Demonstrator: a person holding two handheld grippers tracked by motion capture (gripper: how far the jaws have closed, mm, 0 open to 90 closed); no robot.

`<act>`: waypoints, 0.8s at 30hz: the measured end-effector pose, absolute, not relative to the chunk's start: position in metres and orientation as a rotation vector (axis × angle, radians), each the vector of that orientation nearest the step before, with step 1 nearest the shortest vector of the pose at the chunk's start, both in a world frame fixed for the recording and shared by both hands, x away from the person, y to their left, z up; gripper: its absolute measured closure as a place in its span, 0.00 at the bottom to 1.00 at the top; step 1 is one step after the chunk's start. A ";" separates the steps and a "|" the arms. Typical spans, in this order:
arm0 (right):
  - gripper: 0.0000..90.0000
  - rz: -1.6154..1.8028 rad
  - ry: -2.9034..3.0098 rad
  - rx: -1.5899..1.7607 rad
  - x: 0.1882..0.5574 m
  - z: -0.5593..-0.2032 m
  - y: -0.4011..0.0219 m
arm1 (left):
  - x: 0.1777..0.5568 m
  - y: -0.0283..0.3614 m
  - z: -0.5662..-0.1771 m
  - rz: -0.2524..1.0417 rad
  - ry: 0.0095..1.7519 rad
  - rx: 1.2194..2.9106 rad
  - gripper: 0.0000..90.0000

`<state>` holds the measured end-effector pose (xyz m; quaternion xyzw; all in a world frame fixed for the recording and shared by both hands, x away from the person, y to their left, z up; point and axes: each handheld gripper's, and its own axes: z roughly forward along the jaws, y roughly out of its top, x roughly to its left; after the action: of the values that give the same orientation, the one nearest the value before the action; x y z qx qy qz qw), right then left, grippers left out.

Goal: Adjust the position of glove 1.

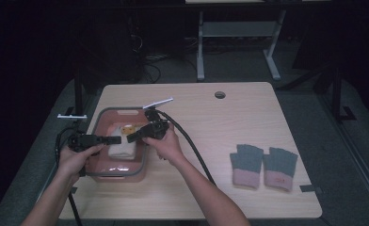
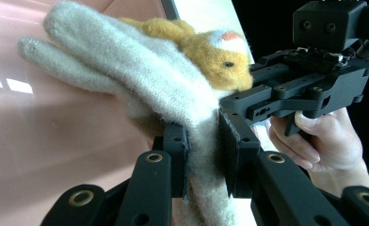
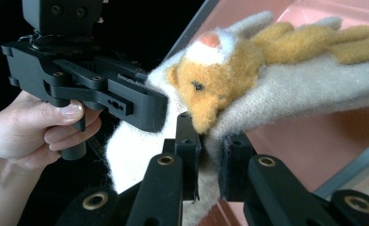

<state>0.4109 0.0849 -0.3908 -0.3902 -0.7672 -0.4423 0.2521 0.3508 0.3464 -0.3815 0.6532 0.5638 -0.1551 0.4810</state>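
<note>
A cream knitted glove (image 1: pixel 123 147) with an orange animal face lies in a pink bin with a grey rim (image 1: pixel 121 111) at the table's left. My left gripper (image 1: pixel 118 140) comes in from the left and my right gripper (image 1: pixel 131 138) from the right, and they meet over the glove. In the left gripper view the left gripper (image 2: pixel 202 141) is shut on the glove's cuff (image 2: pixel 206 160), below the animal face (image 2: pixel 220 56). In the right gripper view the right gripper (image 3: pixel 210 141) is shut on cream fabric just under the face (image 3: pixel 206 84).
A pair of grey and pink fingerless gloves (image 1: pixel 263 165) lies flat at the front right of the wooden table (image 1: pixel 211 122). A cable hole (image 1: pixel 220 94) sits near the far edge. A small white strip (image 1: pixel 157 103) rests behind the bin.
</note>
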 end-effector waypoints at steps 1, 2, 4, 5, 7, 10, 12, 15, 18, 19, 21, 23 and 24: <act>0.89 -1.203 -2.085 -1.063 0.411 -0.391 0.085 | 0.351 0.346 -0.382 -0.379 1.375 1.595 0.83; 0.89 -1.203 -2.084 -1.064 0.411 -0.392 0.084 | 0.351 0.346 -0.382 -0.379 1.376 1.595 0.83; 0.89 -1.204 -2.082 -1.065 0.411 -0.393 0.083 | 0.351 0.346 -0.383 -0.378 1.377 1.596 0.83; 0.89 -1.204 -2.082 -1.067 0.411 -0.393 0.083 | 0.351 0.346 -0.383 -0.378 1.378 1.597 0.83; 0.89 -1.197 -2.087 -1.071 0.410 -0.393 0.083 | 0.351 0.346 -0.384 -0.376 1.382 1.599 0.83; 0.89 -1.191 -2.091 -1.074 0.410 -0.393 0.083 | 0.350 0.346 -0.385 -0.378 1.385 1.597 0.83; 0.89 -1.183 -2.092 -1.076 0.410 -0.394 0.083 | 0.350 0.347 -0.386 -0.378 1.389 1.601 0.83; 0.89 -1.182 -2.089 -1.073 0.410 -0.395 0.084 | 0.350 0.348 -0.386 -0.373 1.393 1.601 0.83; 0.89 -1.184 -2.084 -1.073 0.410 -0.396 0.084 | 0.350 0.349 -0.386 -0.369 1.396 1.603 0.83; 0.88 -1.185 -2.085 -1.073 0.410 -0.396 0.084 | 0.350 0.349 -0.387 -0.370 1.398 1.601 0.83; 0.88 -1.183 -2.078 -1.077 0.410 -0.397 0.083 | 0.350 0.349 -0.388 -0.373 1.401 1.601 0.83; 0.88 -1.178 -2.080 -1.080 0.410 -0.398 0.082 | 0.350 0.349 -0.390 -0.375 1.403 1.599 0.83; 0.88 -1.178 -2.080 -1.080 0.410 -0.398 0.082 | 0.350 0.349 -0.390 -0.375 1.403 1.599 0.83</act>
<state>0.4099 0.0820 -0.3980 -0.3980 -0.7664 -0.4341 0.2565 0.3501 0.3486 -0.3900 0.6529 0.5729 -0.1532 0.4711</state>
